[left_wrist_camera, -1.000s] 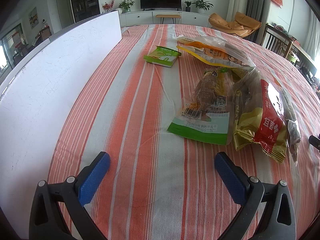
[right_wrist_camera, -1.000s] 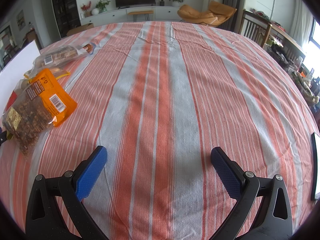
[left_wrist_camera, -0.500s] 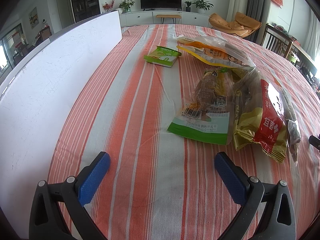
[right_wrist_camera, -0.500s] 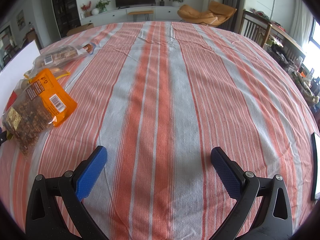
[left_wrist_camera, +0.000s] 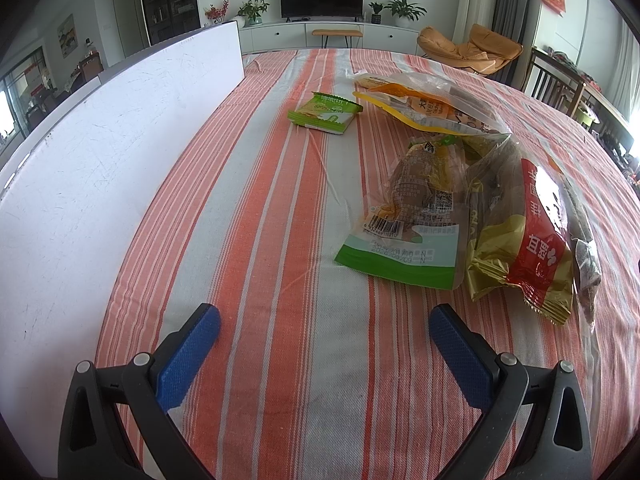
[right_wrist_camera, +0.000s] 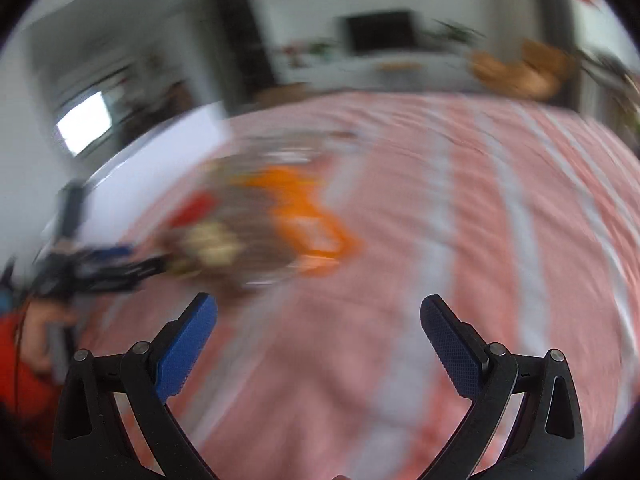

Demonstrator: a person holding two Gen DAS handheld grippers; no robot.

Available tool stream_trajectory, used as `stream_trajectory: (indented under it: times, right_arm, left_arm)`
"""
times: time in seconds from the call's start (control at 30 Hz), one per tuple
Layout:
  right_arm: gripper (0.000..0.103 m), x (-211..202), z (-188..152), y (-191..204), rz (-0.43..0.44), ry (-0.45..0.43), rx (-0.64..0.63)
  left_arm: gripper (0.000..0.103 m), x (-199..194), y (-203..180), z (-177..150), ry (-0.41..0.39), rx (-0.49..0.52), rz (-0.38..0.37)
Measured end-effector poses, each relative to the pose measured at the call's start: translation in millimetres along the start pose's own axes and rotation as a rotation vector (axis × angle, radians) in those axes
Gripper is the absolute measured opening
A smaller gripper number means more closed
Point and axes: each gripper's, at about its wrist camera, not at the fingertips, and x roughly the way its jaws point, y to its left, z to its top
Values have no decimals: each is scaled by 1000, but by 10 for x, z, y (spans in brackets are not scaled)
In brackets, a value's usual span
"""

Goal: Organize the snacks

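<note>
The right gripper (right_wrist_camera: pixel 318 320) has been swung leftward since the earlier frame, its view now smeared by motion; the left gripper (left_wrist_camera: pixel 324 330) is unchanged. A white board (left_wrist_camera: pixel 100 152) is seen left of the snack pile. On the striped tabletop (left_wrist_camera: pixel 280 208), a small green packet (left_wrist_camera: pixel 325 113) lies just left of the pile's far end. The pile itself holds a green-edged clear pouch (left_wrist_camera: pixel 416 216), touched on its right by a red-and-gold bag (left_wrist_camera: pixel 536 240), with a clear bag of orange packs (left_wrist_camera: pixel 432 108) behind. Both grippers' jaws are spread wide, nothing held. In the right view the pile (right_wrist_camera: pixel 260 232) is blurred.
</note>
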Motion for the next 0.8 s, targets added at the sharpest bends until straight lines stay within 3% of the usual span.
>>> stream_trajectory:
  times: [0.13,0.17,0.23,0.3,0.4,0.53,0.7,0.8]
  right_arm:
    - [102,231,-14,676,-1,52,-299]
    - [102,321,-33,778,-31,72,-358]
    - [101,538,-15,829,-177,111,-419]
    - [102,651,101,609,-334,121,-329]
    - [101,465,254,46,-385,97,-45]
    - [102,167,118,-121,-495,63,-83]
    - [102,143,-87,-452,-461,146,78]
    - [102,216,-93,-460,-459,168,81]
  left_arm:
    - [103,-1,1,0,0,0,0]
    - [103,-1,1,0,0,0,0]
    - [103,-1,1,0,-1,0,0]
    - [103,-3,1,-1,-1,0,0]
    - [103,-5,2,-2,-1,0,-1]
    - [103,15,4,10,-1,-1,0]
    - [103,14,5,9,-1,-1,0]
    - [103,14,6,9,-1,-1,-1]
